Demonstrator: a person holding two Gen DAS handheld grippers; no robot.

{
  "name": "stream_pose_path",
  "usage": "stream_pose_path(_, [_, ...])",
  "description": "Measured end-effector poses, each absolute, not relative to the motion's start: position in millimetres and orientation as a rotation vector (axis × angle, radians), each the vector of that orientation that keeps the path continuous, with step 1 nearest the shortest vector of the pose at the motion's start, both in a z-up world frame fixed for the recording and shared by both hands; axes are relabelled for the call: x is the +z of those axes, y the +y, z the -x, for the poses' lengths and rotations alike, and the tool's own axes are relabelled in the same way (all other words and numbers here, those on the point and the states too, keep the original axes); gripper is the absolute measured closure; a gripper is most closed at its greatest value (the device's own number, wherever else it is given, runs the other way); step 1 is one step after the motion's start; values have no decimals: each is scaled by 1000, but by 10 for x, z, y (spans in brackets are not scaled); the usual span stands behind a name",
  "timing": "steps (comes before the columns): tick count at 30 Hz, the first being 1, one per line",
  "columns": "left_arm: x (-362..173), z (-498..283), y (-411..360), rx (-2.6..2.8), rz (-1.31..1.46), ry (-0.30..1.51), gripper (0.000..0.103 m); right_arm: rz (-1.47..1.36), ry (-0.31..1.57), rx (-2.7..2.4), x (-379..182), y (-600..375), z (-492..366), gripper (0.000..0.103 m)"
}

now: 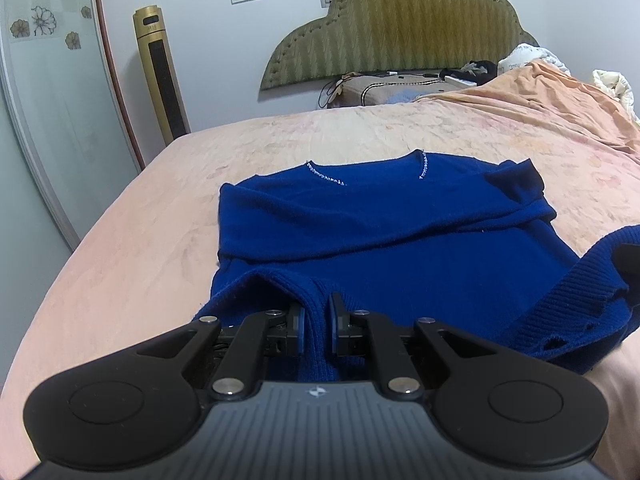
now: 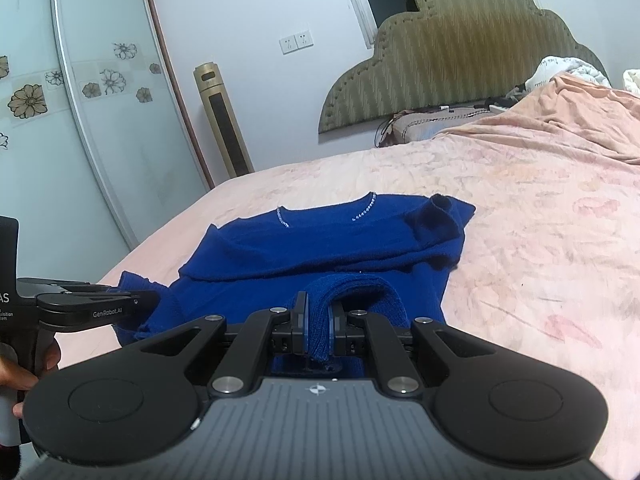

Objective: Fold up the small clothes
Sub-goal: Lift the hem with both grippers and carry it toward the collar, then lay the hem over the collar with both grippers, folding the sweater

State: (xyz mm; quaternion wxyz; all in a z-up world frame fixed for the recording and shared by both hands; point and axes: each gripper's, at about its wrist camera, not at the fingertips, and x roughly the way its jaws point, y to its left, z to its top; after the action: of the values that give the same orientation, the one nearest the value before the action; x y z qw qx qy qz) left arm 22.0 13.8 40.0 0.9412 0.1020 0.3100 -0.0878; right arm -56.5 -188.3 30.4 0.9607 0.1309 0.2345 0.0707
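Observation:
A blue knit sweater (image 1: pixel 380 232) lies on the pink bed sheet (image 1: pixel 132 248), neckline with a bead trim at the far side, both sleeves folded across the chest. My left gripper (image 1: pixel 317 320) is shut on the sweater's near left hem, lifted slightly. My right gripper (image 2: pixel 318 328) is shut on the near right hem of the sweater (image 2: pixel 320 240), which bunches up between the pads. The left gripper also shows in the right wrist view (image 2: pixel 152 298) at the left, clamped on the hem corner.
The bed (image 2: pixel 520 220) reaches far to a green padded headboard (image 1: pixel 400 28). A pillow (image 1: pixel 388 88), cables and crumpled bedding (image 1: pixel 560 80) lie at the head. A gold tower fan (image 1: pixel 160 76) and a sliding wardrobe door (image 1: pixel 48 100) stand left of the bed.

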Motion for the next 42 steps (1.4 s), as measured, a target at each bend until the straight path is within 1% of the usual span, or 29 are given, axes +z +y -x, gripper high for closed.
stream_pose_path(42, [483,-386,42,-141,-224,592,92,-295,427,106,347,-1978,419,91])
